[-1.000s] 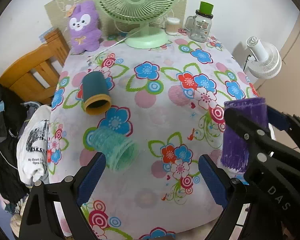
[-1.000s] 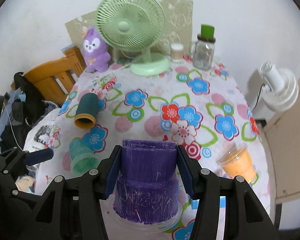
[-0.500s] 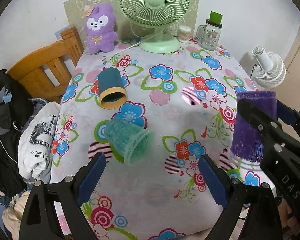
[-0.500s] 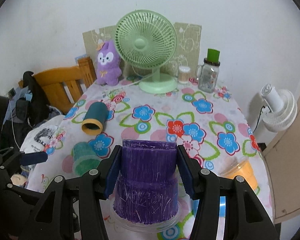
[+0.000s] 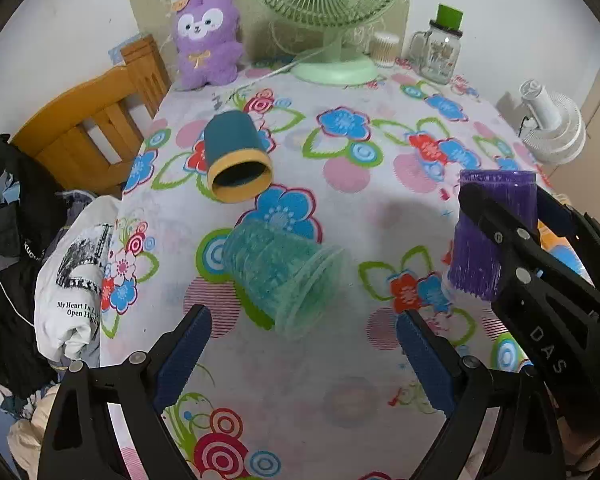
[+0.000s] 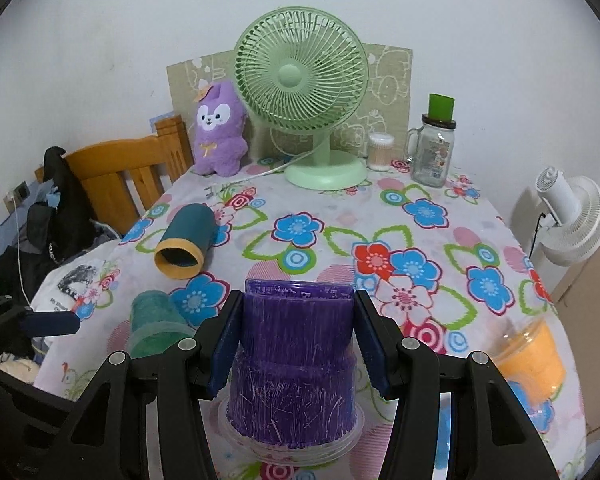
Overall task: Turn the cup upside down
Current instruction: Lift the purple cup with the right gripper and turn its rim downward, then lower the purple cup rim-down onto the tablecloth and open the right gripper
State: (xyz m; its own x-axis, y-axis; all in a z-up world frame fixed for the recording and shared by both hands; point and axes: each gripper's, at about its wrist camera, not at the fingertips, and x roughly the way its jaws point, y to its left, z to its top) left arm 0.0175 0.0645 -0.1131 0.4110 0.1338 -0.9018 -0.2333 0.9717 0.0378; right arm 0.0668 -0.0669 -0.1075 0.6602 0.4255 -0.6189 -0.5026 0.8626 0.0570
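The purple cup (image 6: 296,364) is held between the jaws of your right gripper (image 6: 296,336), with its wide rim down and its closed end up, just above the counter (image 6: 428,240) at its near edge. Your left gripper (image 5: 300,360) has its jaws wide, with nothing between them. Just beyond it, at 12 o'clock, the teal plastic cup (image 5: 280,276) lies on its side. At 11 o'clock the dark teal cup (image 5: 236,160) with a yellow rim also lies on its side.
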